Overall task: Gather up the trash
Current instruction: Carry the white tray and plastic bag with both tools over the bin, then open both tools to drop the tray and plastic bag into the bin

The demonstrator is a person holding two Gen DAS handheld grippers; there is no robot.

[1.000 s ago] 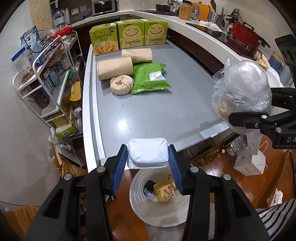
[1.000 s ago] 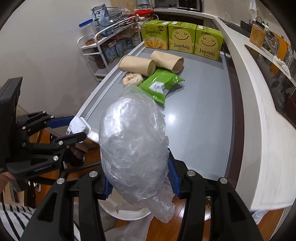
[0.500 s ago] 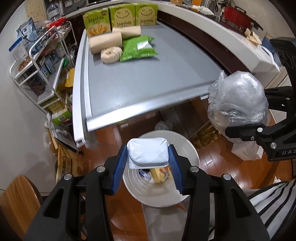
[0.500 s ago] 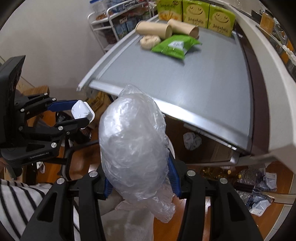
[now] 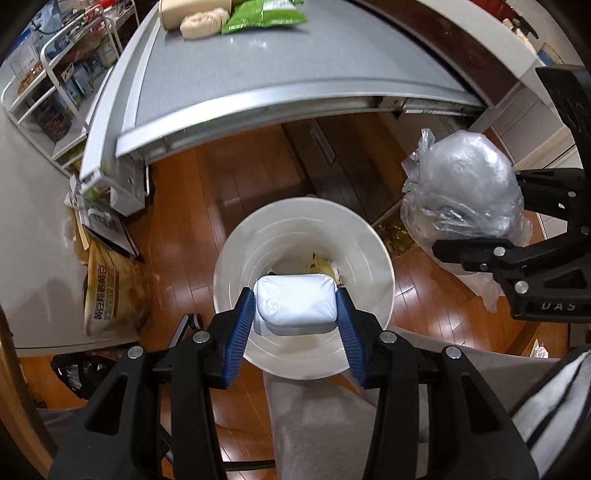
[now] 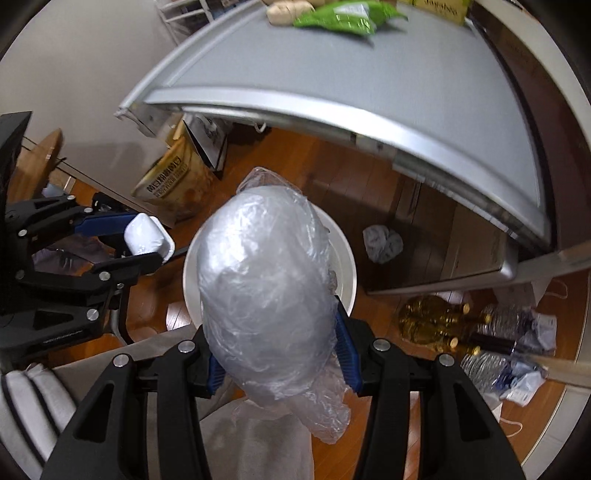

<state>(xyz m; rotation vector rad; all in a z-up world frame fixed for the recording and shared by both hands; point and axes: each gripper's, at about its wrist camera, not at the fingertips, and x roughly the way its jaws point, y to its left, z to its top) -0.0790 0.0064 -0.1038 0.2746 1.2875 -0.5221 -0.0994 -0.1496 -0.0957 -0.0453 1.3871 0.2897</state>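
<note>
Over the white bin (image 5: 236,258) on the wood floor, we hold two bits of trash, one in each hand. Our left gripper (image 5: 295,310) is clamped on a small white tray (image 5: 295,308) with film on top, and it hangs right above the bin's open mouth. Our right gripper (image 6: 275,339) is clamped on a big ball of clear plastic bag (image 6: 266,295), and from its own view that ball sits above the bin too, close beside the tray. Down at the bottom of the bin we can see a few yellow scraps (image 5: 325,266), so some trash is in there already. We think this part is almost done: both pieces only need to be let go so they fall in. Neither one has dropped yet. Back on the grey table (image 5: 295,74) a green packet (image 5: 264,16) and some tan bundles (image 5: 203,22) are lying at the far end. We cannot tell if those are trash too; if they are, more trips are left.
</note>
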